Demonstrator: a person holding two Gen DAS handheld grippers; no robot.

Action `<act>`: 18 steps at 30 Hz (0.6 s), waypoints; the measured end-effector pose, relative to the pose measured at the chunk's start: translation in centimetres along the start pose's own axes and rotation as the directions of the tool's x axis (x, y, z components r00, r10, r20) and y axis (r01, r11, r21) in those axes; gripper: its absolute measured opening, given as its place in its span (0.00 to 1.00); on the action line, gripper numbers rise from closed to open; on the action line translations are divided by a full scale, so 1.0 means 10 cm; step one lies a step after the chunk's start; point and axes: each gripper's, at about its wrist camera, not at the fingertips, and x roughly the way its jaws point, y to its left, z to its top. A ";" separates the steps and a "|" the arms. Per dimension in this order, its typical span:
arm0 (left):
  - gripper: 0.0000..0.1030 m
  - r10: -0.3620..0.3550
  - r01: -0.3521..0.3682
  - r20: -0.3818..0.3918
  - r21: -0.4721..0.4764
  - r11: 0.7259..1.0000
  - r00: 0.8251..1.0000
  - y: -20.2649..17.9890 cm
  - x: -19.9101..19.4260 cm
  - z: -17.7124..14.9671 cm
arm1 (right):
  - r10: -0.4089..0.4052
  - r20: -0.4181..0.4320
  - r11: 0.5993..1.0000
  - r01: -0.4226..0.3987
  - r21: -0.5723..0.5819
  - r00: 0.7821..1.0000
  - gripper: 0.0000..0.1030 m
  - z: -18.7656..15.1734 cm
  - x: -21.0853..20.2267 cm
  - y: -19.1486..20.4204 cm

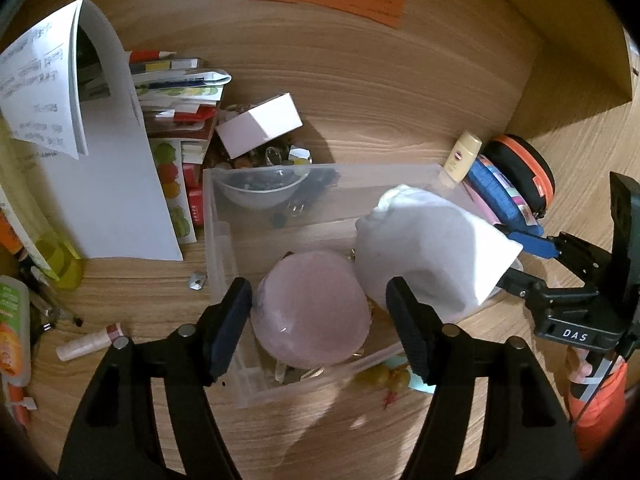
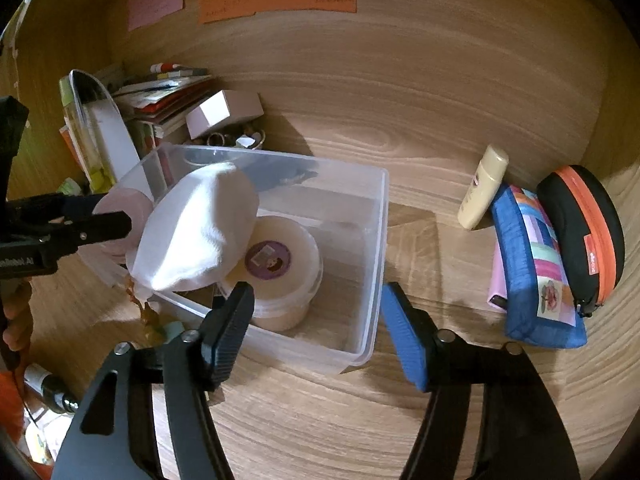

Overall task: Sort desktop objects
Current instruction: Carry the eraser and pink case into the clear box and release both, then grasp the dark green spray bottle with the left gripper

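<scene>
Jaws of both the left gripper (image 1: 318,328) and right gripper (image 2: 316,330) stand apart above the clear bin (image 2: 376,240); withdraw without snagging the white pouch (image 2: 196,232).

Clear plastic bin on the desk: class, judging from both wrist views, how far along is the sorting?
Done: the clear bin already holds a round tub and a white cloth pouch. In hand: nothing; the left gripper and right gripper are open. Left: the lotion tube, blue pouch and black case.

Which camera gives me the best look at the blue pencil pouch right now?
Right wrist view: the blue pouch lies in full, propped between a cream bottle and an orange-trimmed case. Left wrist view shows only a squeezed sliver at the frame's edge.
</scene>
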 end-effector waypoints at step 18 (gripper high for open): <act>0.91 0.045 -0.055 0.101 0.092 0.994 0.994 -0.25 -0.51 -0.18 | -0.012 0.027 1.000 0.013 -0.021 1.000 0.77 -0.09 -0.32 0.20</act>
